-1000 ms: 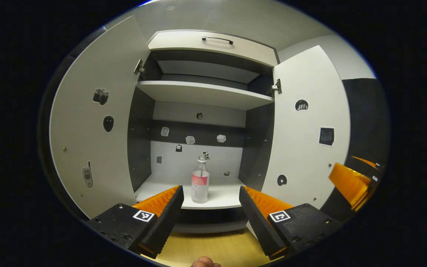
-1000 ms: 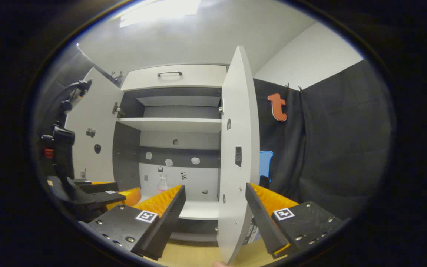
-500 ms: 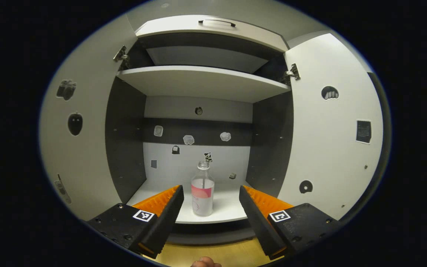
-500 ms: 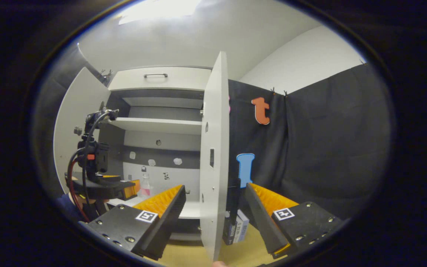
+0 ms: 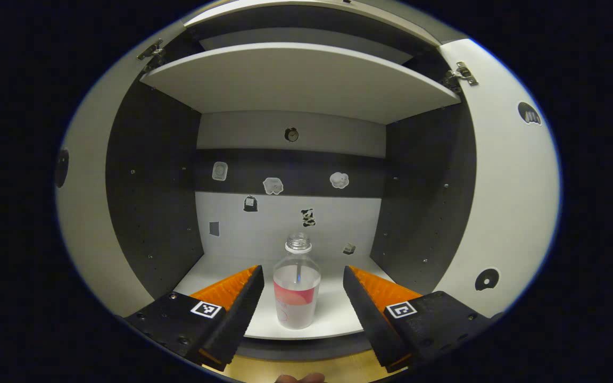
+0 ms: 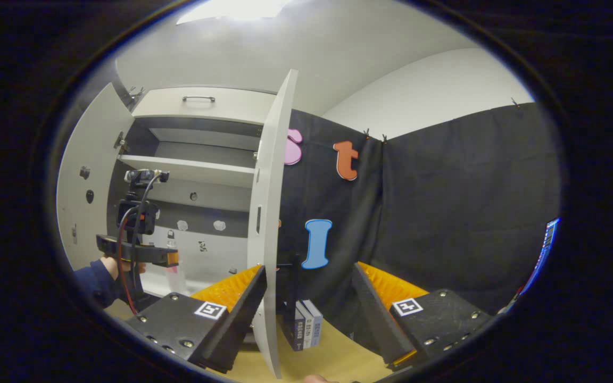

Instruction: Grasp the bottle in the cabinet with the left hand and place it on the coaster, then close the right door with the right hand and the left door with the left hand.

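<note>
On the lower shelf point(image 5: 333, 314) of the open cabinet point(image 5: 290, 85) we see the bottle point(image 5: 296, 287) standing upright near the front edge, uncapped, with a pink label. Our left gripper point(image 5: 300, 298) has its jaws spread wide, one on each side of the bottle, neither touching it. In the right gripper view, our right gripper point(image 6: 306, 298) also has its jaws wide apart and holds nothing; the edge of the right door point(image 6: 269, 213) stands between them, and some books point(image 6: 304, 331) sit on the desk point(image 6: 333, 361) just beyond. The left door point(image 6: 80, 175) is swung open.
</note>
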`<state>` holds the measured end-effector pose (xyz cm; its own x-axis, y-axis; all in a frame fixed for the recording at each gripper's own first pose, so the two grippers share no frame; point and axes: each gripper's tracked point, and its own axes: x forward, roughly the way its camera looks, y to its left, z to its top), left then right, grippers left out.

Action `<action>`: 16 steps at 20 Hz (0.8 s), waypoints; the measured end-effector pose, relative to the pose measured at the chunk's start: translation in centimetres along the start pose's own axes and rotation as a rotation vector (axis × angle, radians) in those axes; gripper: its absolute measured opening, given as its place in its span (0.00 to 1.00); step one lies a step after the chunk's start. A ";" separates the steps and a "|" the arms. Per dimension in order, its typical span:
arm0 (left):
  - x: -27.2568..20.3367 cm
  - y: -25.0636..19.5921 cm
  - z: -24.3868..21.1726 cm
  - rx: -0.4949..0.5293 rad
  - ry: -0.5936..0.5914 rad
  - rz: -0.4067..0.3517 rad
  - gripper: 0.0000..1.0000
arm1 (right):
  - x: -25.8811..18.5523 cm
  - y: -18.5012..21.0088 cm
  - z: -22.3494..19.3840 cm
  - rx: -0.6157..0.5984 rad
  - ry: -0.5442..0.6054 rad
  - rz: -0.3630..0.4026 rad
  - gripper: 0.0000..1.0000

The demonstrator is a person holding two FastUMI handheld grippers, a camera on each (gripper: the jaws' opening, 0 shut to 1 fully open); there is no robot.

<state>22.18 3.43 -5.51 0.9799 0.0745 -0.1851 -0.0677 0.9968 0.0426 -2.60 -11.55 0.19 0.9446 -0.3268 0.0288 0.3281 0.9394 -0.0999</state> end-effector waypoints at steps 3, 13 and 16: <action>2.6 0.9 -0.6 -0.010 0.038 0.026 0.95 | 0.5 -0.5 -0.5 -0.015 0.009 -0.017 0.98; 6.2 1.6 -3.4 0.004 0.144 0.064 0.88 | 1.8 -0.8 -2.3 -0.039 0.031 -0.009 0.98; 6.0 1.6 -3.4 0.007 0.144 0.063 0.81 | 2.1 -1.0 -2.4 -0.032 0.029 -0.010 0.95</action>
<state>27.34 5.59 -9.87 0.9368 0.1403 -0.3205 -0.1261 0.9899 0.0649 -0.98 -13.42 -2.03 0.9405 -0.3398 0.0011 0.3370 0.9322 -0.1320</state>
